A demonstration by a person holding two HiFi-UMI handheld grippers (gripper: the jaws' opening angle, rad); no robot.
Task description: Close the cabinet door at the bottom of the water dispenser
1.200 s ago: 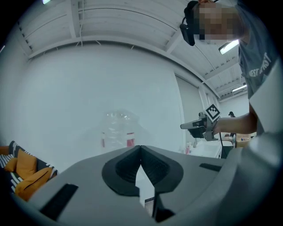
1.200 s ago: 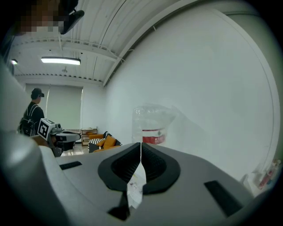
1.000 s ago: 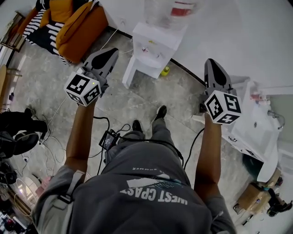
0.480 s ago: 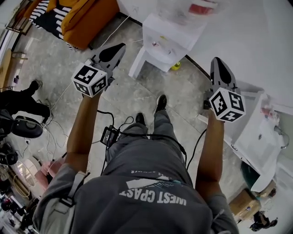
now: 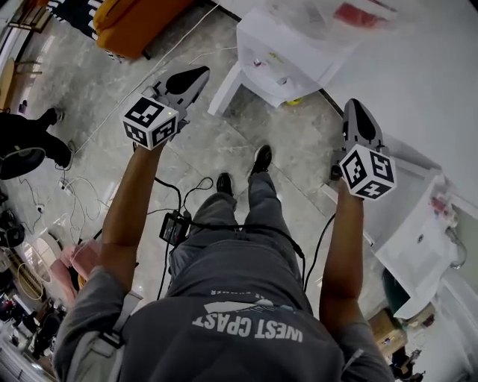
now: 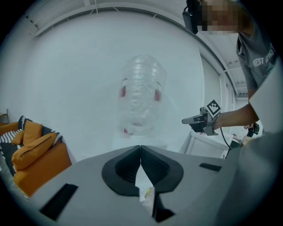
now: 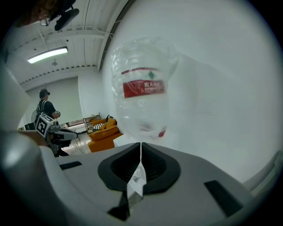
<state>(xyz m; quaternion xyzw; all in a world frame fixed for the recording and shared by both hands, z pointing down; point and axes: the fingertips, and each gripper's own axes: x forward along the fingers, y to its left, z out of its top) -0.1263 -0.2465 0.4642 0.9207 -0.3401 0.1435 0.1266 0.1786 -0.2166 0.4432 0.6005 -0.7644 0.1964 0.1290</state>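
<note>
Approach, to judge by the layout, with no contact yet made on the door. Saw the water dispenser [image 5: 287,52] ahead against the wall, with a clear bottle [image 5: 328,11] on top. Took the white panel standing out from its lower left side for the cabinet door [image 5: 222,91], swung open over the floor.

Held the left claw [image 5: 199,73] just left of that door in the head view, jaws pressed together on nothing. Held the right claw [image 5: 352,106] off to the dispenser's right, near the wall, likewise pinched shut and empty.

Needed next, probably: bringing the left claw lower and round to the door's outer face, then pushing with the closed tips toward the dispenser body until flush. Called for no grasp, only a steady shove low down.

Noted an orange sofa [image 5: 131,22] well to the left, and cables [image 5: 183,190] and a small black box [image 5: 175,226] on the floor by the feet. Noted also a yellow object [image 5: 296,101] at the dispenser's foot and a white unit [image 5: 418,224] along the right wall. Found nothing in the door's swing path, as far as could be told. Could not see inside the cabinet.
</note>
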